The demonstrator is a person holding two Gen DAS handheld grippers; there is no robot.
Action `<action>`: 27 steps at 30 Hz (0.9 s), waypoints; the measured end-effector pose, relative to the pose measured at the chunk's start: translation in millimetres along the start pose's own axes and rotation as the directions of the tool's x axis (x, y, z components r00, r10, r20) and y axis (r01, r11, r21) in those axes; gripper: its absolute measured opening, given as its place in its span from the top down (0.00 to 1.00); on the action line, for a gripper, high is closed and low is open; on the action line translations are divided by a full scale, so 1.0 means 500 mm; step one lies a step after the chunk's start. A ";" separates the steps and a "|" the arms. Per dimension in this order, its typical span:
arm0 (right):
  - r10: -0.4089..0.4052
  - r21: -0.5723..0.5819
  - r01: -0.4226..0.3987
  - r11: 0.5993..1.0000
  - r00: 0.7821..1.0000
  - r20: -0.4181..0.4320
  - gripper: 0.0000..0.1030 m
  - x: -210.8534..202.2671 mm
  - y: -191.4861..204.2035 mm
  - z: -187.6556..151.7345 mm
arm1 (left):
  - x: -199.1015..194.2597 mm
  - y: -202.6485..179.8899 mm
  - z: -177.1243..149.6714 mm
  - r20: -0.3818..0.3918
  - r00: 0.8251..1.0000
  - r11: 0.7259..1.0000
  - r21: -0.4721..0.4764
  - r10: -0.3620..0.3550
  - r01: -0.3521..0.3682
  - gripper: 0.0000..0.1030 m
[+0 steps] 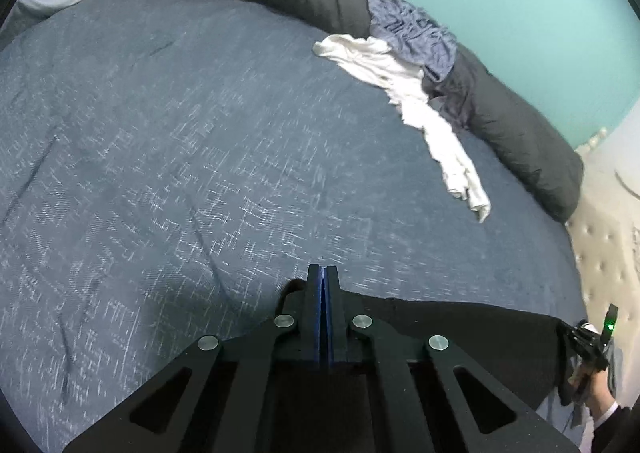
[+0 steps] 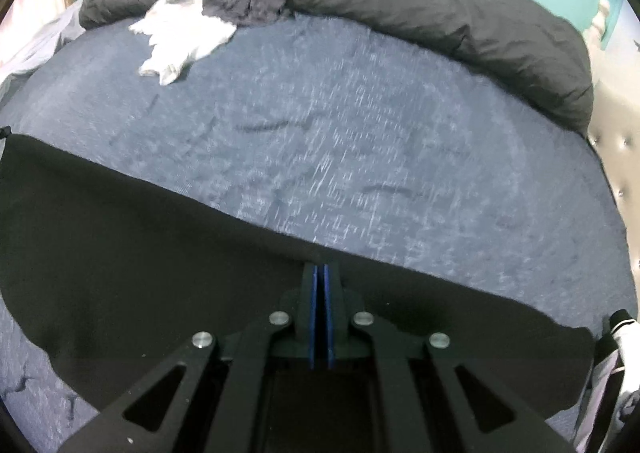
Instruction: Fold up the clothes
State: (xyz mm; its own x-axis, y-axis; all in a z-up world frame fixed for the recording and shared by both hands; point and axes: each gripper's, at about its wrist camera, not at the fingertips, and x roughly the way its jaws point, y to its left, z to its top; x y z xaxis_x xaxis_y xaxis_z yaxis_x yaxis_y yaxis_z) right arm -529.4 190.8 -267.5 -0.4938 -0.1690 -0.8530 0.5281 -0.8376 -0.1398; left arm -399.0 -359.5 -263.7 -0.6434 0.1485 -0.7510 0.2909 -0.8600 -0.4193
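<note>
Both tongs are clamped on the near edge of a black garment point(image 2: 160, 253), which is stretched between them low over the blue bedspread point(image 1: 180, 153). My left gripper point(image 1: 322, 273) has its jaws pressed together on the cloth's left corner; my right gripper point(image 2: 320, 273) is closed the same way further along that edge, pads tight with fabric pinched between. From the left wrist view the right tool shows at the far right, the black cloth running taut toward it. Waiting at the far side, against the rolled dark duvet point(image 2: 440, 21): a white garment point(image 1: 400, 85) and a crumpled blue-grey one point(image 1: 412, 33), both unfolded. Step in hand, as I judge it: spreading the black piece flat before any fold. To do it well I should keep both grips level and the edge taut, carry it out over open bedspread well short of the white garment, lay the hanging part down first, then lower the held edge so no crease is trapped. Releasing one side early would let the cloth slump and bunch. Frames are motion-blurred; the cloth's far hem is not visible.
</note>
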 end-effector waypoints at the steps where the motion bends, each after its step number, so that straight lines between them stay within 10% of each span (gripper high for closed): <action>1: 0.002 0.003 -0.002 1.000 1.000 -0.010 0.97 0.009 0.000 -0.001 | 0.008 -0.002 -0.002 -0.007 1.000 1.000 0.004 0.007 -0.007 0.99; 8: 0.091 0.127 -0.098 0.987 0.994 0.057 0.94 -0.010 -0.046 -0.015 | -0.017 0.014 -0.011 0.001 1.000 0.999 -0.014 0.030 -0.030 0.95; 19: 0.104 0.251 -0.163 0.954 0.968 0.230 0.61 -0.215 -0.177 -0.117 | -0.114 -0.087 -0.097 0.025 0.999 0.992 0.125 -0.037 0.034 0.77; 22: 0.082 0.297 -0.145 0.944 0.973 0.214 0.42 -0.254 -0.218 -0.201 | -0.106 -0.118 -0.143 -0.010 0.999 0.986 0.159 -0.044 0.045 0.67; 27: 0.009 0.241 -0.027 0.970 0.997 0.076 0.42 -0.243 -0.232 -0.306 | -0.081 -0.148 -0.207 -0.068 0.997 0.983 0.174 -0.046 0.058 0.65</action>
State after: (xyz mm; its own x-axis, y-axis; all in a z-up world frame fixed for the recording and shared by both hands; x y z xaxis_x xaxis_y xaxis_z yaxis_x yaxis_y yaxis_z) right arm -424.9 388.0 -224.5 -0.5399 -0.2152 -0.8137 0.3594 -0.9331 0.0083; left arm -321.4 -251.3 -255.0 -0.6065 0.2211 -0.7637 0.1254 -0.9219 -0.3665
